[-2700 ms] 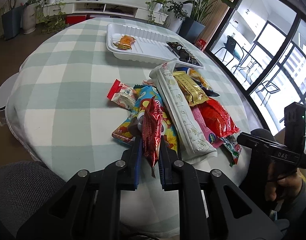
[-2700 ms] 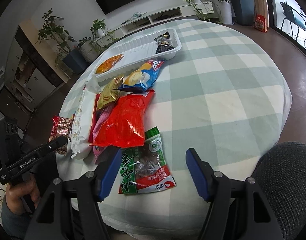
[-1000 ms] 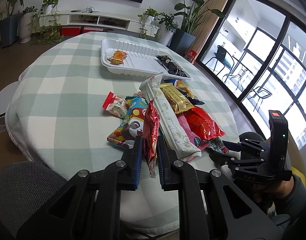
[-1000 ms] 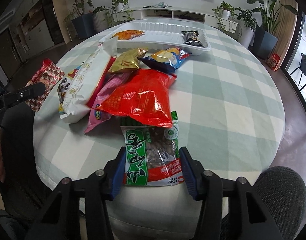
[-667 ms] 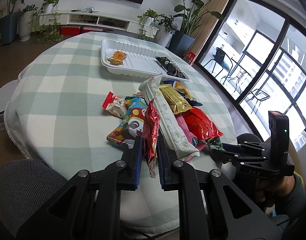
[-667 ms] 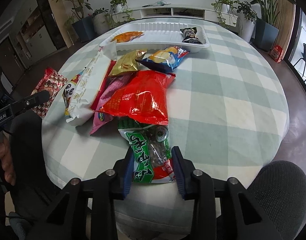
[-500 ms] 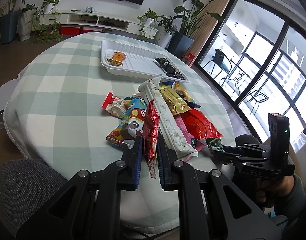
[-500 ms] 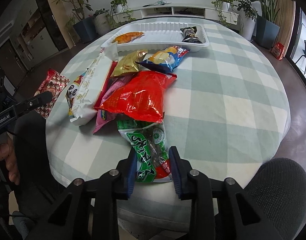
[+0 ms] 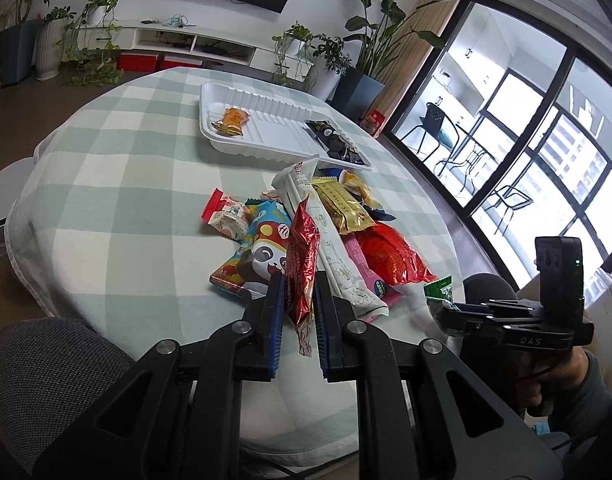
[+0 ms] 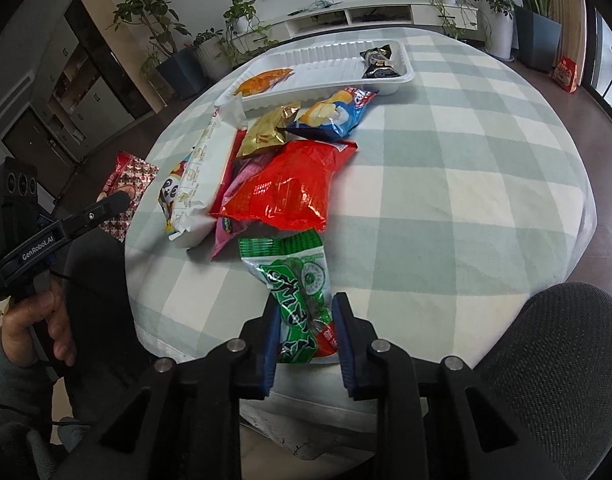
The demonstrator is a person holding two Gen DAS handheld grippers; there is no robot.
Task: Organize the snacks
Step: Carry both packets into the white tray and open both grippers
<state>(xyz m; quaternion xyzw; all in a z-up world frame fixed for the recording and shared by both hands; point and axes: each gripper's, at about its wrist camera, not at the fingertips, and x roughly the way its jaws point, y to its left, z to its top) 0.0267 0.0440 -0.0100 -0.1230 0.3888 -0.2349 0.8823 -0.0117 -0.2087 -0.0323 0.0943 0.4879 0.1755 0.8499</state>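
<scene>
Green snack pkt (image 10: pixel 301 292) sits at the tabletop's (image 10: pixel 466 184) near edge, its near end between the right gripper (image 10: pixel 303 334) jaws, which are closing on it & crumpling the foil. Left gripper (image 9: pixel 297 308) is clamped on a red foil pkt (image 9: pixel 301 256), held upright over the near edge. To do this well: let the grip seat fully, lift the pkt clear of the red bag (image 10: pixel 285 188) just beyond it, then carry to the white tray (image 10: pixel 318 60) at the far edge.
</scene>
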